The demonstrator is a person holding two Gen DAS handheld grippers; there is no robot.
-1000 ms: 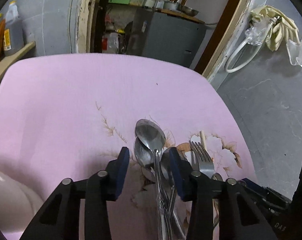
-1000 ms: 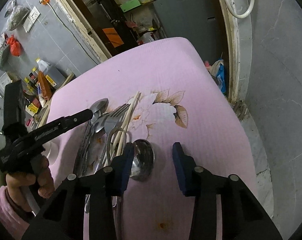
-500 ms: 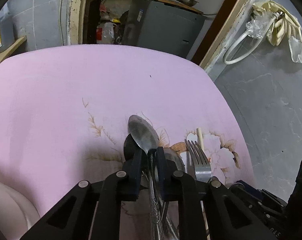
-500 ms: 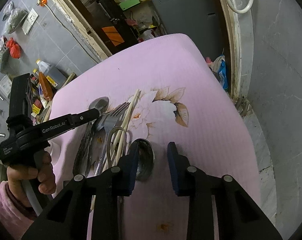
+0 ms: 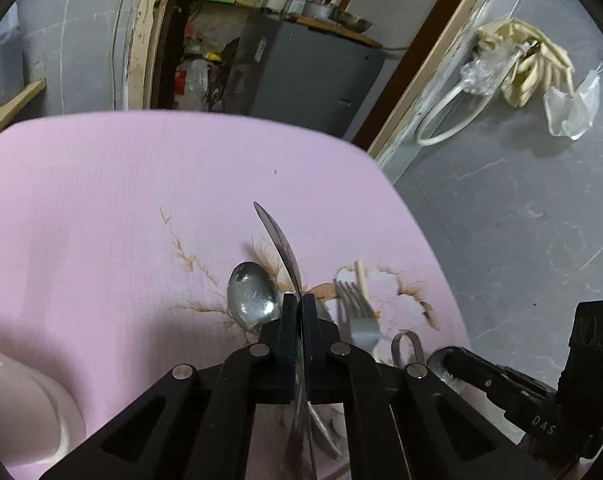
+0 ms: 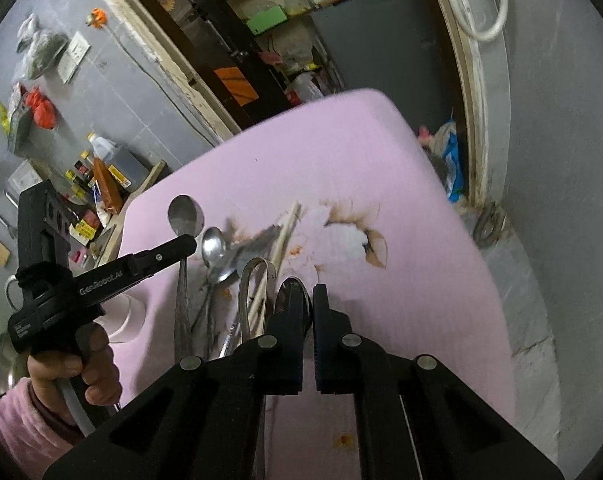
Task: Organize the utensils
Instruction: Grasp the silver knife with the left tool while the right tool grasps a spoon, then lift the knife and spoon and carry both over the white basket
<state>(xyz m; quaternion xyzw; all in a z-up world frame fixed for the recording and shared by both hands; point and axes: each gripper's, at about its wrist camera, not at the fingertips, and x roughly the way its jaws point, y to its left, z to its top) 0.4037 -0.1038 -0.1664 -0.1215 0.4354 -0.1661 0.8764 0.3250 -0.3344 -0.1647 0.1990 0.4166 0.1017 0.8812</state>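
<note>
My left gripper (image 5: 299,300) is shut on a steel spoon (image 5: 279,244) by its neck and holds it above the pink table (image 5: 121,208); the spoon is turned on edge, bowl forward. It also shows in the right wrist view (image 6: 185,216). Below lie another spoon (image 5: 251,298), a fork (image 5: 357,316), chopsticks (image 5: 361,280) and a looped steel handle (image 5: 407,346). My right gripper (image 6: 311,300) is shut on a small ladle-like spoon (image 6: 289,292) at the right edge of the utensil pile (image 6: 229,264).
A pale pink bowl (image 5: 17,404) sits at the table's near left corner. A shelf with bottles (image 6: 101,176) stands left of the table. The table's right edge (image 6: 453,216) drops to a grey floor beside a door frame.
My left gripper closed on the top spoon, lifted it off the pile and rolled it on edge. My right gripper closed on the small spoon.
</note>
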